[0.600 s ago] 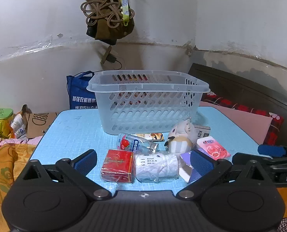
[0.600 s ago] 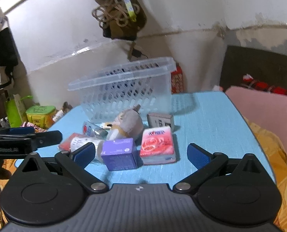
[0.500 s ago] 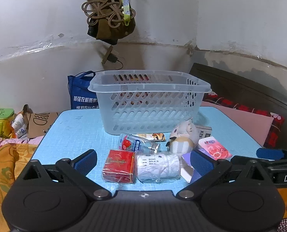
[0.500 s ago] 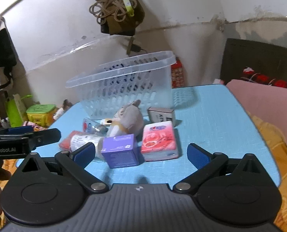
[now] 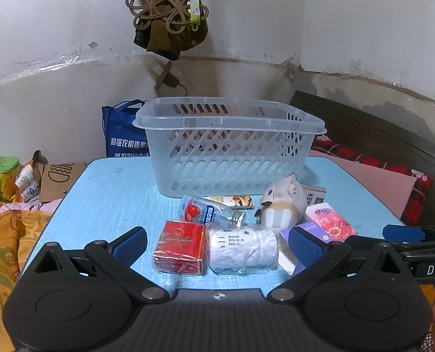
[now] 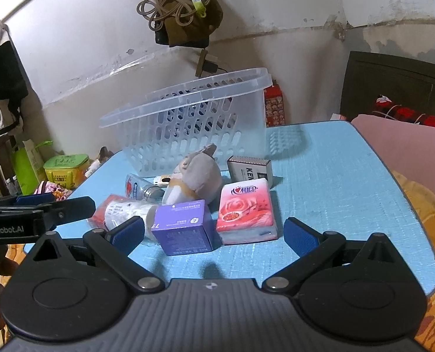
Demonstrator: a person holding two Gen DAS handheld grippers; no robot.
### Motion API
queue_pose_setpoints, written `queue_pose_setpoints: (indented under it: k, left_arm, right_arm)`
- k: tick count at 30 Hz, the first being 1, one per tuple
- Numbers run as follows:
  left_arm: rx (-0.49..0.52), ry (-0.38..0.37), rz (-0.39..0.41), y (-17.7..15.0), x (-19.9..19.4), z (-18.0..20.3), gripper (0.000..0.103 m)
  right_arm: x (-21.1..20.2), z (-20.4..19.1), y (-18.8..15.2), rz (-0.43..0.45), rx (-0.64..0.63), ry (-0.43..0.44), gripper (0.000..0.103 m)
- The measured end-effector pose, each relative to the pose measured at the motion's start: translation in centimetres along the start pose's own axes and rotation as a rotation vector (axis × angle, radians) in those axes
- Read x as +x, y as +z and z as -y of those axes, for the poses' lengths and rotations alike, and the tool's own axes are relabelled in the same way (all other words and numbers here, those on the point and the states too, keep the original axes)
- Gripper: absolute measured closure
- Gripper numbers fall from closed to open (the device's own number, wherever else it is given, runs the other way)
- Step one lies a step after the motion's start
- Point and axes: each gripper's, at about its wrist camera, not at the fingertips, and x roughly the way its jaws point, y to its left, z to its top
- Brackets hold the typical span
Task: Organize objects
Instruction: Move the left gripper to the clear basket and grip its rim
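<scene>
A clear plastic basket [image 5: 229, 152] stands at the back of the blue table [image 5: 111, 193]; it also shows in the right wrist view [image 6: 188, 120]. In front of it lie a red box [image 5: 180, 248], a white wrapped roll [image 5: 243, 249], a small bottle [image 5: 208, 212], a plush toy [image 5: 282, 205], a purple box [image 6: 183, 227], a pink tissue pack [image 6: 245, 209] and a grey box [image 6: 251, 170]. My left gripper [image 5: 217, 246] is open, just short of the red box and roll. My right gripper [image 6: 214, 234] is open, just short of the purple box and tissue pack.
A blue bag [image 5: 120, 135] and cardboard [image 5: 56, 176] stand behind the table at the left. A green tin [image 6: 66, 167] sits left of the table. Pink bedding [image 6: 405, 143] lies to the right. A cord bundle [image 5: 167, 11] hangs on the wall.
Both grippers have shifted slightly: the scene sits a little lower and closer in the right wrist view. Nothing was grasped and the objects have not moved.
</scene>
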Motion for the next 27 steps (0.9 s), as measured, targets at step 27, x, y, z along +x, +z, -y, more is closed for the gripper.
queue_pose_setpoints:
  k: [27]
  left_arm:
    - [-0.007,0.001,-0.055,0.5,4.7,-0.9,0.0]
  right_arm:
    - [3.4,2.2,0.7,-0.023,0.042,0.059,0.0]
